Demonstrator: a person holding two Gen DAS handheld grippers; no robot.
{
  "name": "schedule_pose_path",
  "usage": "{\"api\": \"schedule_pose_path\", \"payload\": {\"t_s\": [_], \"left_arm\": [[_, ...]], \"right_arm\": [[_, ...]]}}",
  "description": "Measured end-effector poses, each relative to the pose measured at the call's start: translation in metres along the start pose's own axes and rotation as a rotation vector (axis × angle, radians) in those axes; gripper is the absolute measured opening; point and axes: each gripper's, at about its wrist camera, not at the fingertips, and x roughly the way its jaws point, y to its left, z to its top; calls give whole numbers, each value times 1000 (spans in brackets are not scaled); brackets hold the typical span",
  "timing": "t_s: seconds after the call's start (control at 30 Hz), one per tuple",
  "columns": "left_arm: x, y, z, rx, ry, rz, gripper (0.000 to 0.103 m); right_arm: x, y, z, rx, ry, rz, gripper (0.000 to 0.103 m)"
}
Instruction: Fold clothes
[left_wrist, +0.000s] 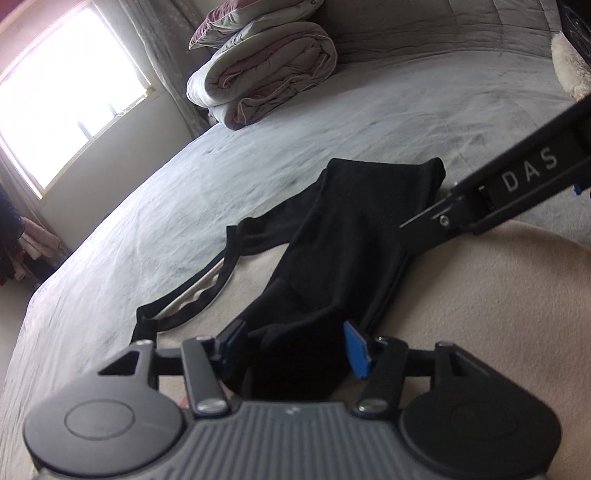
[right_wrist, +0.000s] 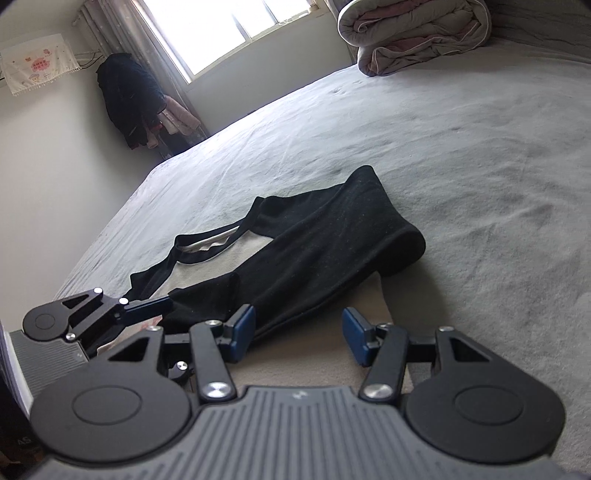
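Observation:
A black garment (left_wrist: 351, 229) with thin straps lies crumpled on a beige cloth (left_wrist: 480, 295) on the bed. In the left wrist view a bunched fold of it sits between the blue pads of my left gripper (left_wrist: 294, 343); the jaws stand half apart and I see no firm pinch. In the right wrist view my right gripper (right_wrist: 299, 330) is open just before the near edge of the black garment (right_wrist: 332, 240), over the beige cloth (right_wrist: 314, 354), with only the hem by its left pad. One of the left gripper's fingers (right_wrist: 147, 308) reaches into the cloth from the left.
The grey bed sheet (left_wrist: 332, 122) stretches far beyond the garment. A rolled duvet (left_wrist: 266, 74) lies at the far side under the window (left_wrist: 62, 92). Dark clothes (right_wrist: 125, 96) hang in the room's corner. A pale plush thing (left_wrist: 569, 66) sits at the right edge.

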Motion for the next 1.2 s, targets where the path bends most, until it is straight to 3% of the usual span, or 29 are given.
{"api": "schedule_pose_path", "payload": {"t_s": [0.13,0.27,0.43,0.63,0.97,1.1,1.2], "left_arm": [[0,10,-2,-92,3,-7,27],[-11,30,-11,-287,-28,5,7],[-22,63,-35,-554,-60,7,6],[-31,87,-66,-776,-70,-4,6],[-29,108,-130,-1189,-15,-48,7],[-27,108,-141,-1221,-10,-65,10],[-30,107,-133,-1139,-7,-34,21]], "right_arm": [[-1,-2,1,3,-1,0,57],[-1,-4,1,5,0,0,57],[-2,-6,1,7,2,-1,57],[0,-4,-3,-3,13,4,57],[5,5,-10,-54,34,11,57],[5,6,-11,-62,34,13,57],[6,5,-10,-62,34,15,57]]}}
